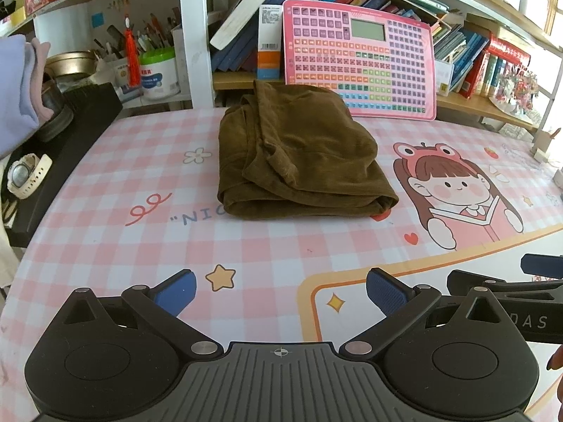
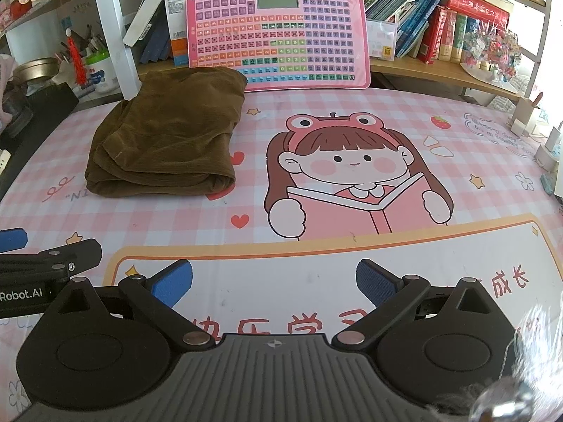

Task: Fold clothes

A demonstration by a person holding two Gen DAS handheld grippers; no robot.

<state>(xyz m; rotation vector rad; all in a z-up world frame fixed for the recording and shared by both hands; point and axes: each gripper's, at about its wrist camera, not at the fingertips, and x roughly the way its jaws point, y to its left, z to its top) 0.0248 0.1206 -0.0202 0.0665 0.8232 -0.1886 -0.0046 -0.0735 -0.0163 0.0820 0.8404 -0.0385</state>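
Note:
A brown corduroy garment (image 1: pixel 299 154) lies folded into a thick bundle on the pink checked table mat (image 1: pixel 105 190), towards the back. In the right wrist view the same garment (image 2: pixel 169 137) sits at the left. My left gripper (image 1: pixel 281 292) is open near the front edge, well short of the cloth, with nothing between its blue pads (image 1: pixel 387 293). My right gripper (image 2: pixel 274 283) is also open and empty, over the yellow-framed panel of the mat (image 2: pixel 352 112). The right gripper's finger (image 1: pixel 542 263) shows at the right edge of the left wrist view.
A pink keyboard-style learning board (image 1: pixel 359 59) leans against the bookshelf behind the garment. Books (image 2: pixel 450 31) fill the shelf at the back right. A black tray with a white watch (image 1: pixel 26 176) lies at the left edge. A lilac sleeve (image 1: pixel 17 88) shows at far left.

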